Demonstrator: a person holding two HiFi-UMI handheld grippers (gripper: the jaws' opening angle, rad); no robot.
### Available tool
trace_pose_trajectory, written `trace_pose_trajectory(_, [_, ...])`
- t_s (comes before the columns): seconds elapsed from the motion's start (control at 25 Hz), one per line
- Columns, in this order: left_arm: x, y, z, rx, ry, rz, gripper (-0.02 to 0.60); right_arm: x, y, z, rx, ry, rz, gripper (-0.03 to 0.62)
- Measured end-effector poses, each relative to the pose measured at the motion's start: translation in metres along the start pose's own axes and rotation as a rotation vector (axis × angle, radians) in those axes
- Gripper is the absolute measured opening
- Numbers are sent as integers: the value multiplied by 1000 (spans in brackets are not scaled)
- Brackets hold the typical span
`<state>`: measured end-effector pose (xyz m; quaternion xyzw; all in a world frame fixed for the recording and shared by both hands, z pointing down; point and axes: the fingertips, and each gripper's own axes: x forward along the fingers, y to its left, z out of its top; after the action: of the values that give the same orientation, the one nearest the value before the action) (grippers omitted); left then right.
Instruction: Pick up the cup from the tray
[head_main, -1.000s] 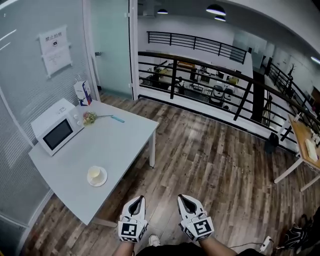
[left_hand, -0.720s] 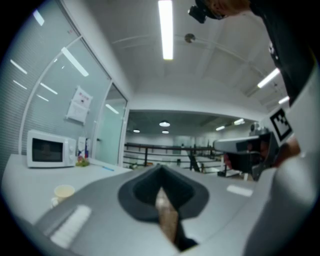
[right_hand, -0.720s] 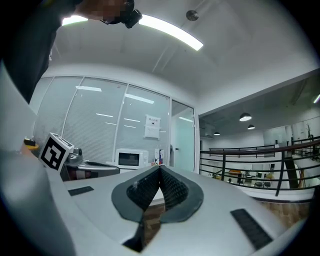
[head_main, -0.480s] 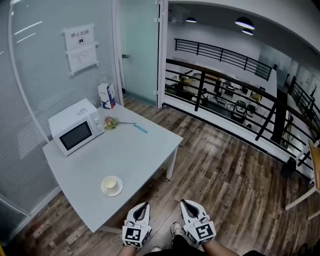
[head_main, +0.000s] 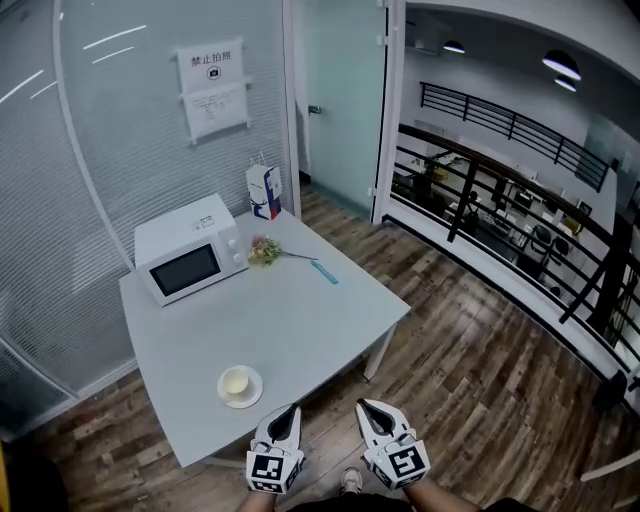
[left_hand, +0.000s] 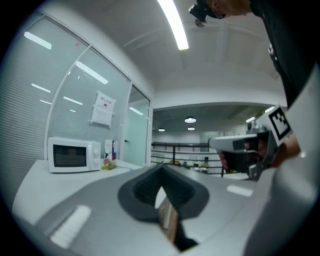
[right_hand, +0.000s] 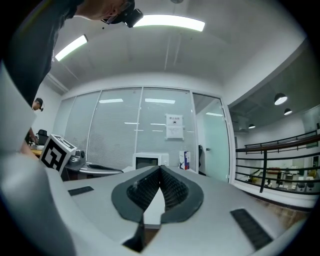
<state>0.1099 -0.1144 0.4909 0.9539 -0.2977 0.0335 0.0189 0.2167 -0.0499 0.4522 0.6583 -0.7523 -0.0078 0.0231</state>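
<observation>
Cup (head_main: 236, 381) near, ahead-left of left gripper (head_main: 287, 413) and right gripper (head_main: 367, 408) (both closed, empty)

I see a desk (head_main: 300, 330) with a smooth, matt pale-grey top on a floor (head_main: 480, 330) of faintly shiny wood planks. The microwave (head_main: 190, 262) has a smooth white casing and a dark glossy door. The cup (head_main: 236, 380) and tray (head_main: 258, 390) look glazed. The left gripper (left_hand: 161, 169) and right gripper (right_hand: 160, 169) show matt grey plastic shells and ribbed black jaws.
</observation>
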Motion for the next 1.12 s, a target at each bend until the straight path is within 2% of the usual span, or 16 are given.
trace_pose_trajectory(0.08, [10, 5, -2, -2, 6, 40, -2, 10, -10, 2, -8, 6, 26, 3])
trace_pose_trajectory(0.28, [29, 17, -7, -18, 24, 149, -2, 30, -15, -5, -138, 13, 146, 4])
trace_pose_trajectory(0.48, [35, 27, -8, -31, 36, 272, -2, 54, -15, -8, -100, 6, 269, 3])
trace_pose_trajectory(0.68, [31, 48, -30, -46, 76, 343, -2, 85, -5, -21, -47, 26, 329, 4])
trace_pose_trajectory(0.96, [6, 94, -69, -109, 122, 478, -2, 123, 26, -36, -28, 62, 408, 3])
trace_pose_trajectory(1.12, [-2, 119, -89, -119, 144, 542, -2, 142, 44, -53, -39, 103, 454, 3])
